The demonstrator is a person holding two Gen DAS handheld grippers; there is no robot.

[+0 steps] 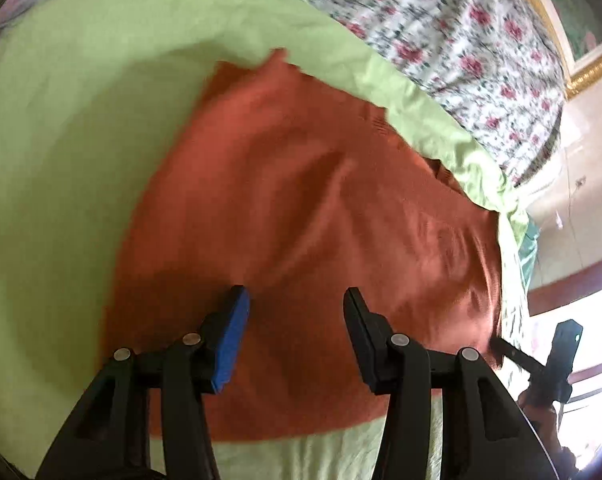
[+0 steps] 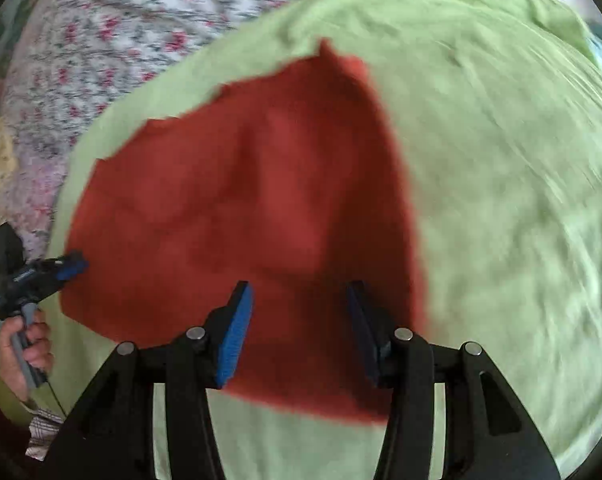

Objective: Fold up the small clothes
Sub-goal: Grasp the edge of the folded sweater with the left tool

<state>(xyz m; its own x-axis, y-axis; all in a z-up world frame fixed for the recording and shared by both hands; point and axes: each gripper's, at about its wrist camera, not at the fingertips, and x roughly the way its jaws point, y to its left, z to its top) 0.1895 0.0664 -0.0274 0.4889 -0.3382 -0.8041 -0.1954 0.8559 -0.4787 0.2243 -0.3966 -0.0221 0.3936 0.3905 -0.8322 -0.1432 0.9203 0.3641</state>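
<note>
Hovering both tongs wide open and empty, left gripper (image 1: 297,332) and right gripper (image 2: 299,328), I judge a fold is about to start: the rust cloth (image 2: 241,220) lies spread on the green sheet (image 2: 501,200); next, each must pinch a near corner.

The rust-red garment (image 1: 301,208) is matt knit cloth; under it lies a smooth, matt green sheet (image 1: 61,152), beside floral-printed fabric (image 1: 453,28).

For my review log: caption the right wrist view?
Open right gripper hovers over a rust-red garment spread on a green sheet.
</note>
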